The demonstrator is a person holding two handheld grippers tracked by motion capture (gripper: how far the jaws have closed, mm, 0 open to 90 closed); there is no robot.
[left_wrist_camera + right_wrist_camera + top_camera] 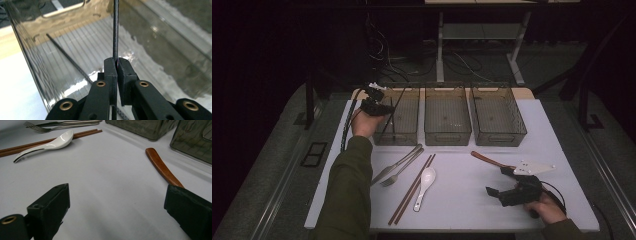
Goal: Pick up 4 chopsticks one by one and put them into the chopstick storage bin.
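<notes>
My left gripper (384, 107) (117, 61) is over the leftmost smoky clear bin (396, 140) (30, 55), shut on a thin black chopstick (115, 32) (393, 111) that slants down into it. A second black chopstick (67, 60) lies on the bin's floor. Near the table's front right, my right gripper (496, 181) (117, 195) stands open just above the white tabletop with nothing between its jaws. A brown wooden handle (486, 159) (161, 166) runs beside one of its jaws; its far end is hidden behind that jaw.
Two more clear bins (447, 117) (498, 117) stand to the right of the first. On the table lie a knife (398, 162), a fork (399, 172), a pair of brown chopsticks (412, 189) (37, 145) and a white spoon (426, 182) (47, 143).
</notes>
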